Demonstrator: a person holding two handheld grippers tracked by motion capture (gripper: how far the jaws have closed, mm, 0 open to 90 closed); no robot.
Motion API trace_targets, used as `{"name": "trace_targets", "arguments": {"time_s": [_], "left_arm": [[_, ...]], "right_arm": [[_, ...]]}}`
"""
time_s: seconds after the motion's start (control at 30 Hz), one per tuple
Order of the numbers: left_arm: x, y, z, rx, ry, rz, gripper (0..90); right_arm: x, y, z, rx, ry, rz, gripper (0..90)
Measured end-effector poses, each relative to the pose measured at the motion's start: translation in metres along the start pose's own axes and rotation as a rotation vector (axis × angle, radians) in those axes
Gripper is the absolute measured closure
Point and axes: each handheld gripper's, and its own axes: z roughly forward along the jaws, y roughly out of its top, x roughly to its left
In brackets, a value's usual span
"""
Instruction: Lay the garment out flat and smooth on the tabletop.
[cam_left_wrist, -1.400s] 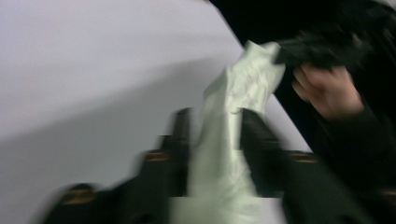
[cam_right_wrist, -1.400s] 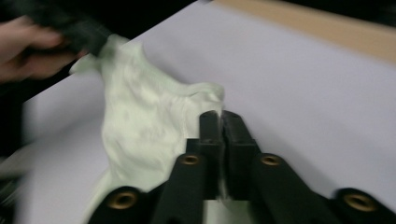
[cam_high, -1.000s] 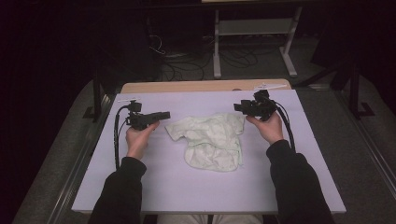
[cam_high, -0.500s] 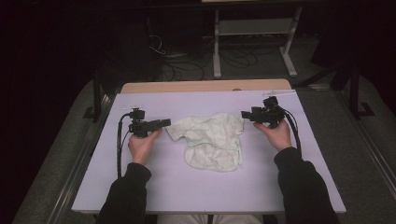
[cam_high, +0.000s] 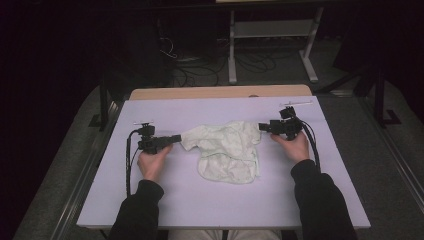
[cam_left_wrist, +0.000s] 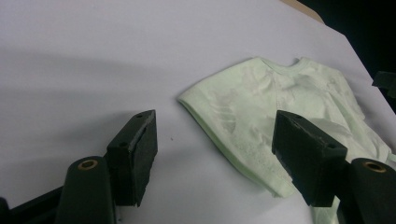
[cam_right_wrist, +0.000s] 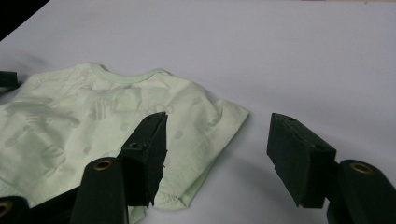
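Observation:
A small pale green T-shirt (cam_high: 227, 152) lies crumpled on the lilac table (cam_high: 200, 200), neck toward the far side. My left gripper (cam_high: 175, 138) is at its left sleeve, low over the table. In the left gripper view, that gripper (cam_left_wrist: 215, 126) is open and the sleeve (cam_left_wrist: 243, 112) lies just ahead of its jaws. My right gripper (cam_high: 261, 127) is at the other sleeve. Its jaws have just been opening and now the right gripper (cam_right_wrist: 219, 123) is open. The sleeve's corner (cam_right_wrist: 210, 116) lies on the table between the jaws, and neither pad presses on it.
A wooden board's edge (cam_high: 215, 92) runs along the table's far side. A thin white strip (cam_high: 297, 103) lies at the far right corner. Beyond the table, cables (cam_high: 200, 70) and a metal stand (cam_high: 270, 35) sit on the dark floor.
Both hands have sunk toward the table at the shirt's two sleeves. The shirt has settled flatter and lies still.

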Motion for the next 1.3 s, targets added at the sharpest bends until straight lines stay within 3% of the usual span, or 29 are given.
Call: {"name": "trace_targets", "arguments": {"time_s": [0.23, 0.33, 0.37, 0.43, 0.5, 0.53, 0.57, 0.6, 0.67, 0.73, 0.77, 0.83, 0.93, 1.03, 1.13, 1.3], "left_arm": [[-0.011, -0.002, 0.010, -0.004, -0.003, -0.050, 35.4], [-0.019, -0.004, 0.015, -0.010, 0.030, -0.069, 44.3], [-0.022, -0.004, 0.018, -0.012, 0.046, -0.068, 51.2], [-0.028, -0.004, 0.022, -0.006, 0.076, -0.073, 54.1], [-0.031, -0.003, 0.025, -0.002, 0.085, -0.084, 67.3], [-0.033, -0.004, 0.027, -0.004, 0.106, -0.072, 67.3], [-0.034, -0.004, 0.028, -0.008, 0.117, -0.069, 72.2], [-0.035, -0.004, 0.028, -0.008, 0.132, -0.067, 82.2], [-0.035, -0.005, 0.030, -0.004, 0.134, -0.059, 86.4], [-0.035, -0.004, 0.031, -0.002, 0.132, -0.047, 88.9], [-0.034, -0.003, 0.031, -0.001, 0.129, -0.043, 89.5], [-0.033, -0.001, 0.030, -0.003, 0.126, -0.028, 89.6], [-0.032, 0.004, 0.025, -0.011, 0.118, -0.007, 89.7], [-0.032, 0.011, 0.018, -0.031, 0.118, 0.020, 89.7], [-0.034, 0.020, 0.008, -0.054, 0.120, 0.055, 89.7], [-0.036, 0.030, -0.003, -0.073, 0.121, 0.090, 89.8]], "right_arm": [[-0.003, -0.005, 0.013, 0.041, 0.013, 0.047, 36.8], [-0.003, -0.007, 0.018, 0.047, 0.020, 0.066, 38.4], [-0.003, -0.008, 0.021, 0.048, 0.029, 0.085, 39.2], [-0.003, -0.008, 0.023, 0.050, 0.028, 0.088, 40.5], [-0.001, -0.008, 0.026, 0.044, 0.000, 0.110, 43.7], [-0.001, -0.008, 0.026, 0.044, 0.000, 0.110, 43.7], [0.000, -0.008, 0.027, 0.033, -0.040, 0.125, 45.1], [0.000, -0.009, 0.031, 0.019, -0.055, 0.147, 47.7], [0.001, -0.009, 0.032, 0.012, -0.050, 0.152, 50.6], [0.003, -0.008, 0.037, 0.010, -0.031, 0.152, 65.6], [0.006, -0.009, 0.041, 0.030, -0.004, 0.140, 82.1], [0.006, -0.010, 0.042, 0.033, 0.006, 0.139, 85.8], [0.007, -0.008, 0.038, 0.014, 0.015, 0.126, 87.2], [0.011, -0.002, 0.028, -0.026, 0.012, 0.081, 87.2], [0.014, 0.003, 0.020, -0.062, 0.035, 0.075, 87.2], [0.021, 0.009, 0.015, -0.080, 0.036, 0.045, 87.3]]}}
